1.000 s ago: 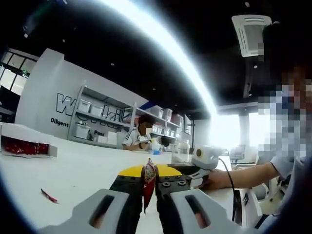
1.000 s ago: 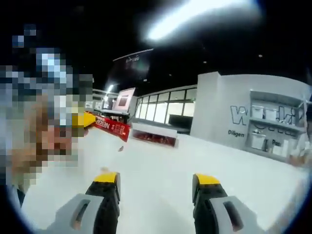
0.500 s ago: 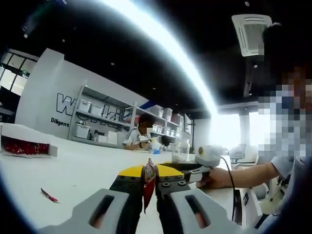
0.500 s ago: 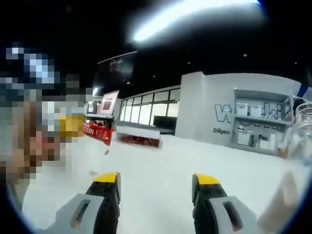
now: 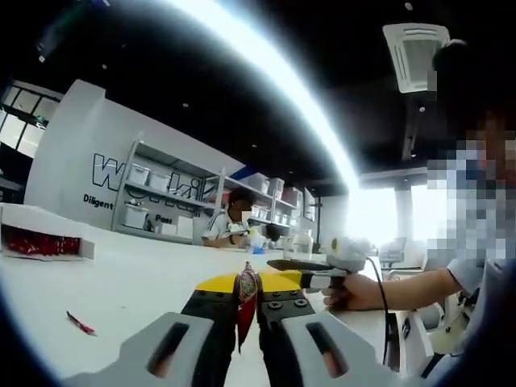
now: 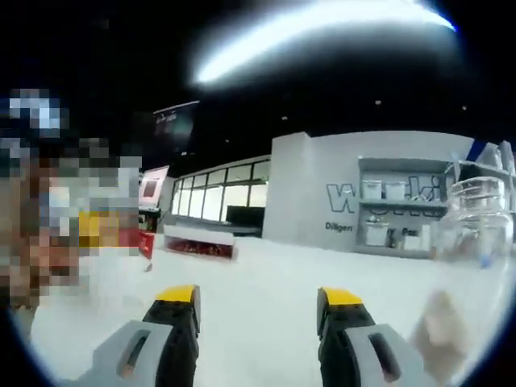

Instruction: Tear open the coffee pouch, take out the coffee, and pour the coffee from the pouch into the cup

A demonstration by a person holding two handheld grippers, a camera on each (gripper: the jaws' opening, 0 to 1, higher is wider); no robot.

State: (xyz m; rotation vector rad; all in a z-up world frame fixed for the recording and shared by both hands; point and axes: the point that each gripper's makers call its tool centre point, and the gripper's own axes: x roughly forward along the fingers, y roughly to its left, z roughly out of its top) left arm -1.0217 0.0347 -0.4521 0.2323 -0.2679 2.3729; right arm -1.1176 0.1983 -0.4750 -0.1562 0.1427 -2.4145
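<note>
My left gripper is shut on a red coffee pouch, which stands upright and edge-on between its yellow-tipped jaws. In the left gripper view my right gripper reaches in from the right above the table, held by a hand. A clear cup stands behind it. In the right gripper view my right gripper is open with only white table between its jaws. The clear cup is at the far right, blurred. The red pouch shows at the left edge.
A white box of red pouches lies on the white table. A small red scrap lies near it. A person sits at the far side, in front of shelves with bins.
The right gripper view has swung to the right, so the cup has come in and the pouch has slid to the left edge. In the left gripper view the right gripper has risen slightly.
</note>
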